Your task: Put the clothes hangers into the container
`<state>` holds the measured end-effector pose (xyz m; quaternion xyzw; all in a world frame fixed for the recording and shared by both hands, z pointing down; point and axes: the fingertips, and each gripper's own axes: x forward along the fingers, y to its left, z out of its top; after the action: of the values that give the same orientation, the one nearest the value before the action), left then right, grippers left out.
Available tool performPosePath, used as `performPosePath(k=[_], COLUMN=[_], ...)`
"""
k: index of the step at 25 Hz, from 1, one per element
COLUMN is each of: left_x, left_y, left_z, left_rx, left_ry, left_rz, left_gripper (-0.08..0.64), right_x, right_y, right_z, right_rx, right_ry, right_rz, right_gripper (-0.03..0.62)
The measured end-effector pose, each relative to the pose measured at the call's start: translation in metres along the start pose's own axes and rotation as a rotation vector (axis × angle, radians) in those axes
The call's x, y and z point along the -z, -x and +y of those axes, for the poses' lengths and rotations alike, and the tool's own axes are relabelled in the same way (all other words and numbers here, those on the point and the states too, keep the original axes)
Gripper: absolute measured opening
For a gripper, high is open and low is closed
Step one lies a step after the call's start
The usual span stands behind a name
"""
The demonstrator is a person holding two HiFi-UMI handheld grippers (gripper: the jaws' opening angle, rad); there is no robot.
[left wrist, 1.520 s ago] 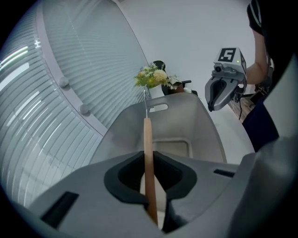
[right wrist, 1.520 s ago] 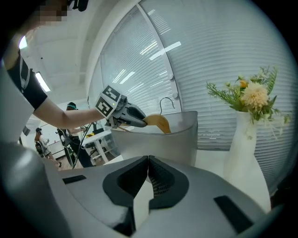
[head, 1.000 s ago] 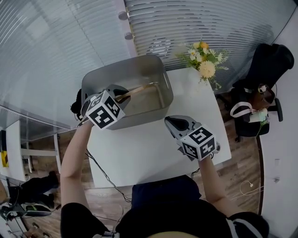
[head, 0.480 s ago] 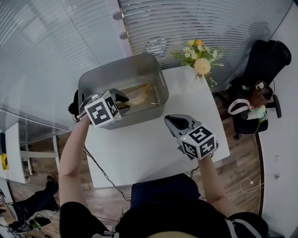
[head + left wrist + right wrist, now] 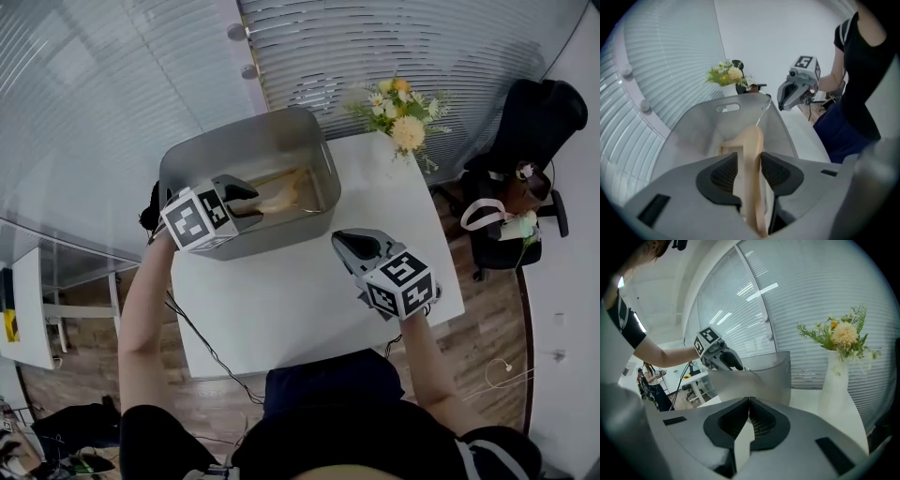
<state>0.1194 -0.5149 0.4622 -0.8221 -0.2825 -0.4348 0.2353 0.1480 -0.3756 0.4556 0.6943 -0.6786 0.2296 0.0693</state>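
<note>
My left gripper (image 5: 242, 197) points steeply down over the near left end of the container (image 5: 248, 150). Its jaws have just been opening, and they now stand apart with the wooden hanger (image 5: 751, 145) between the pads; a gap shows at the left pad, and I can't tell if the right pad touches the wood. The hanger runs from my jaws along the inside of the container, its wire hook (image 5: 764, 105) toward the far end wall with the handle slot. My right gripper (image 5: 345, 246) is clenched, jaws together on nothing, and hangs above the white table (image 5: 300, 300), well apart from the container. The container stands on the table's far left part. A vase (image 5: 836, 380) of flowers (image 5: 403, 117) stands at the far right corner, and a black chair (image 5: 539, 131) sits beyond the table's edge.
</note>
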Motion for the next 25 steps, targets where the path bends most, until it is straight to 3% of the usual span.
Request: performPosePath(k=[6, 16, 21, 25], left_x=[-0.023, -0.025, -0.019, -0.016], left_y=[0.026, 0.045, 0.056, 0.072], left_z=[0.008, 0.010, 0.006, 0.006], left_rx=[0.000, -0.089, -0.137, -0.189], left_ry=[0.083, 0.131, 0.162, 0.237], left_rz=[-0.152, -0.170, -0.174, -0.223], left_gripper=[0.179, 0.163, 0.152, 0.122], right_x=[-0.002, -0.007, -0.021, -0.024], right_y=[-0.003, 0.000, 0.006, 0.009], right_z=[0.005, 0.014, 0.026, 0.034], right_rx=[-0.007, 0.009, -0.047, -0.069], right_ry=[0.004, 0.017, -0.082, -0.107], right_rz=[-0.002, -0.020, -0.115, -0.143], right_gripper=[0.026, 0.028, 0.037, 0.063])
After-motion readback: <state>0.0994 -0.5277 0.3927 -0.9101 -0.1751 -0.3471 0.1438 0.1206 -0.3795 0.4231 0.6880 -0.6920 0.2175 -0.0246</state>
